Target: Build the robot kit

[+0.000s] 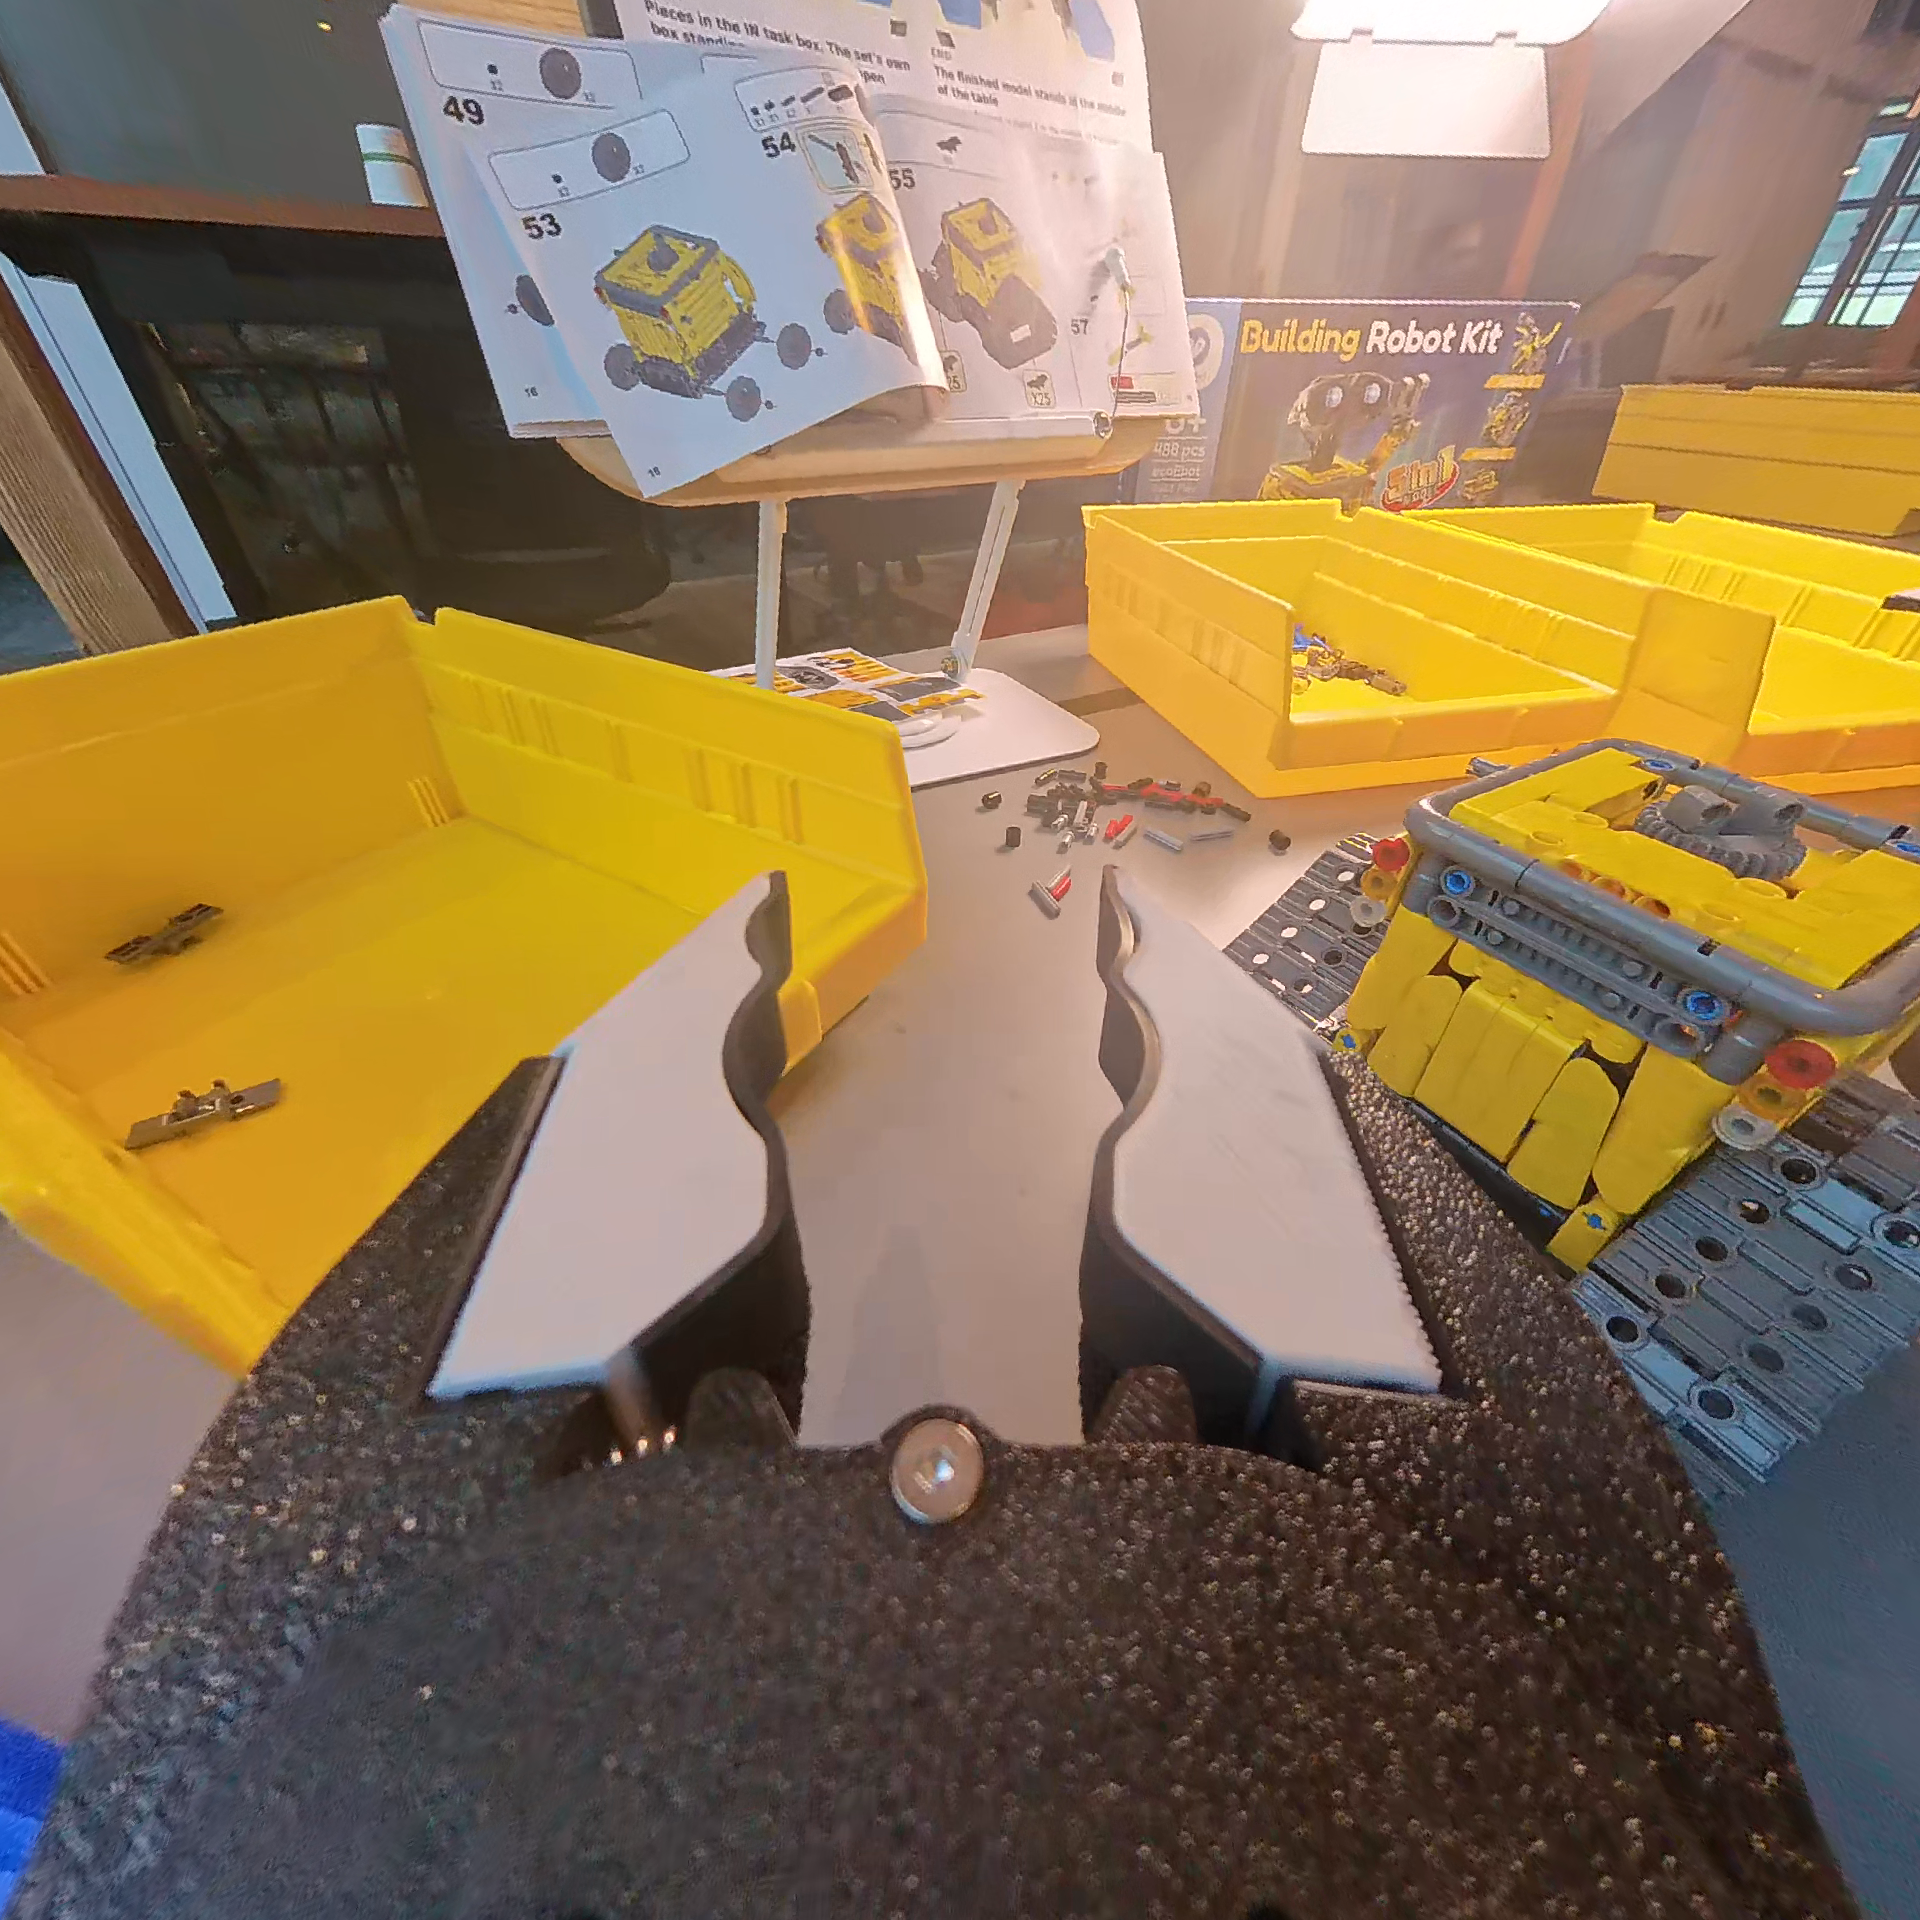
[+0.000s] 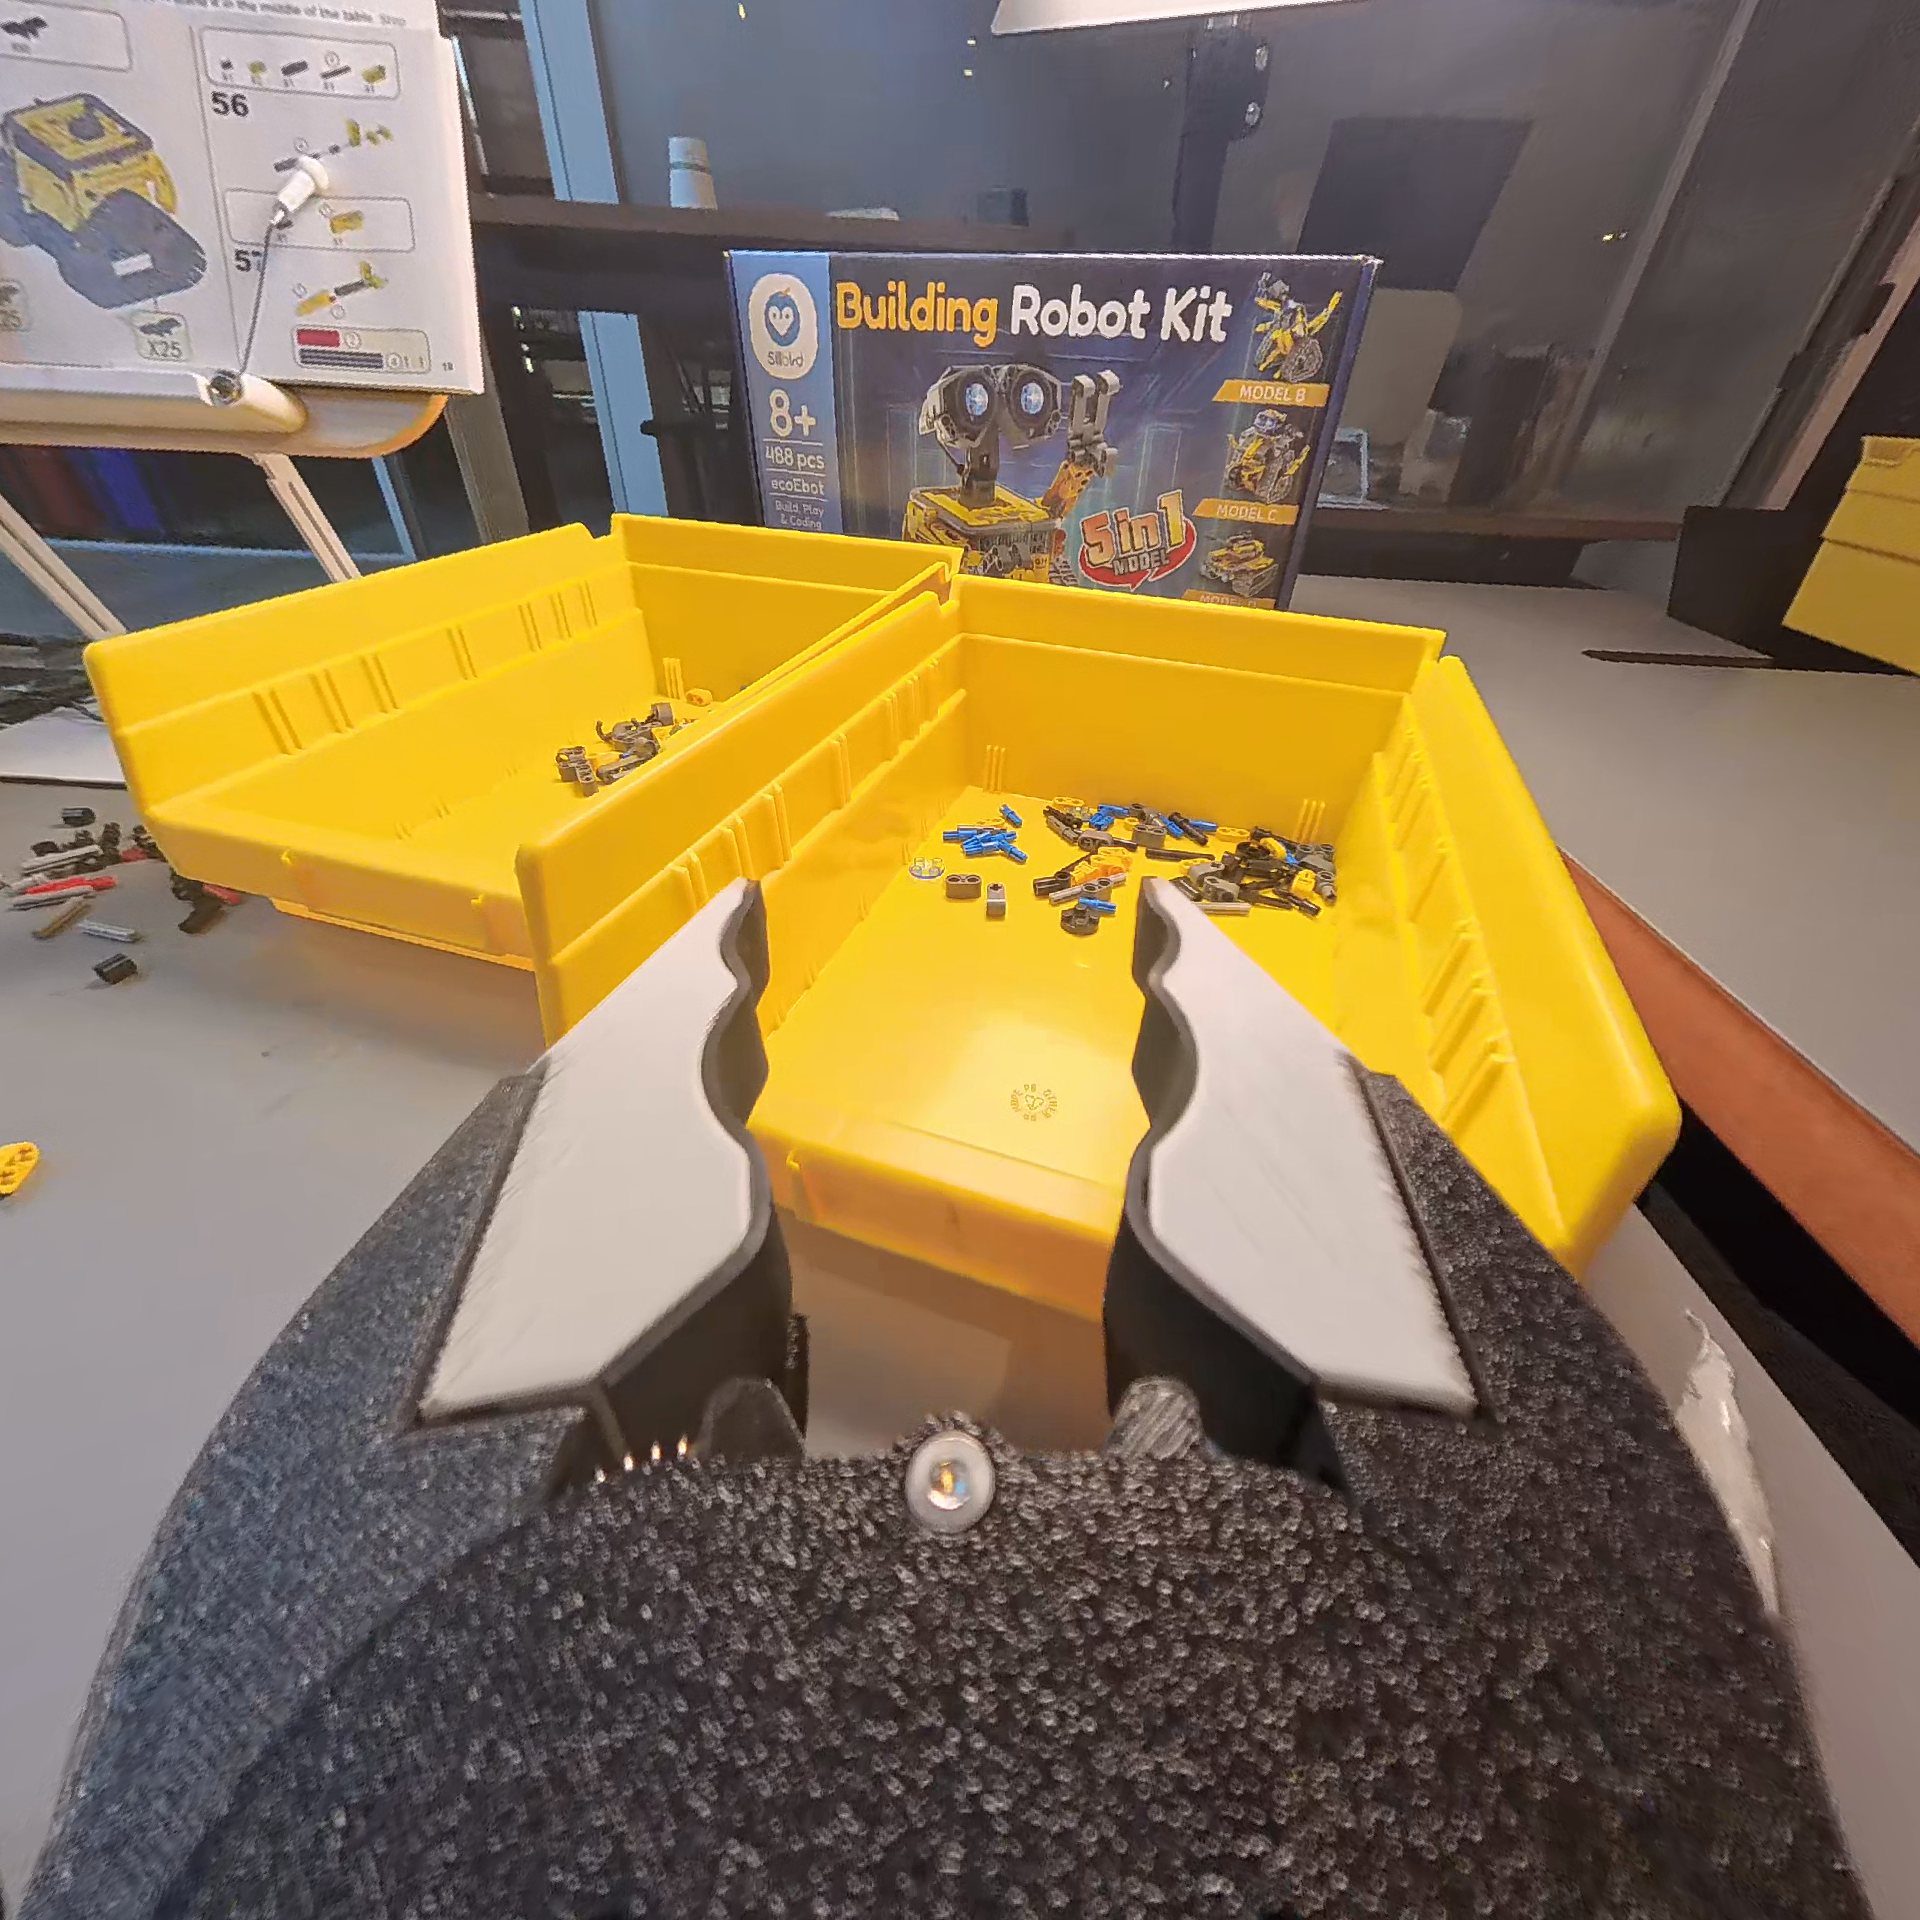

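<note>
Bin (image 2: 1455, 935) beneath right hand-held gripper (image 2: 945, 914) | fingers apart, empty

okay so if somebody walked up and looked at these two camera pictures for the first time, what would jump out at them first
Bright yellow dominates. In the left wrist view, a half-built yellow block model with a grey frame sits on grey track plates to the right of the open left tongs, with a near-empty yellow bin to their left. In the right wrist view, the open right tongs hang over a yellow bin holding a scatter of small parts, the kit box upright behind it.
</note>
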`<state>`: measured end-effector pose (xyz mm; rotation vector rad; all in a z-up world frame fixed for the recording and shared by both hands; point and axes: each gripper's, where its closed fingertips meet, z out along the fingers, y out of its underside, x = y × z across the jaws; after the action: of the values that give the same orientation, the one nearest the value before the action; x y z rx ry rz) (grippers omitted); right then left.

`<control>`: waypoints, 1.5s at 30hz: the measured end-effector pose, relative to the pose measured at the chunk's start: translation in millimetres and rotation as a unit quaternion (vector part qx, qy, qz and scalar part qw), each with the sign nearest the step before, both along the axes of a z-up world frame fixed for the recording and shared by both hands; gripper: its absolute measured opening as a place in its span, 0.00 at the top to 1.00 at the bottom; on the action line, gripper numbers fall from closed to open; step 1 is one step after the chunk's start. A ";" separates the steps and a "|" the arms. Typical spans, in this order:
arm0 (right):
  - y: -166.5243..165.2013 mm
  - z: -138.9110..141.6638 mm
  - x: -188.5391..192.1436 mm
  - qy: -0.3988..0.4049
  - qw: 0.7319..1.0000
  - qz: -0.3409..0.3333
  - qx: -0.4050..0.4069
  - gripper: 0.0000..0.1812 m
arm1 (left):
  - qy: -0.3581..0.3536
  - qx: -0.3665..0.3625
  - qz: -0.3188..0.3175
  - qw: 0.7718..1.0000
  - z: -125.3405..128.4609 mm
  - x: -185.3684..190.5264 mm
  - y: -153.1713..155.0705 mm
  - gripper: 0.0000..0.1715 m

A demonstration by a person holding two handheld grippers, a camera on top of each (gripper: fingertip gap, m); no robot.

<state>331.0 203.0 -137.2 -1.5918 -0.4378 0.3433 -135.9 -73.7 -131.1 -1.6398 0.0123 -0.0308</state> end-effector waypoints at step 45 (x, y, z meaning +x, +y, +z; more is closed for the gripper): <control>-3.8 0.9 -20.8 -0.051 0.997 0.022 0.054 0.67 | -0.014 0.008 -0.011 1.000 4.2 -1.5 -0.1 0.66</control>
<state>310.2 199.2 -136.3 -1.5003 -0.5607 0.2686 -137.4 -73.9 -127.0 -1.6237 0.0080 -0.0701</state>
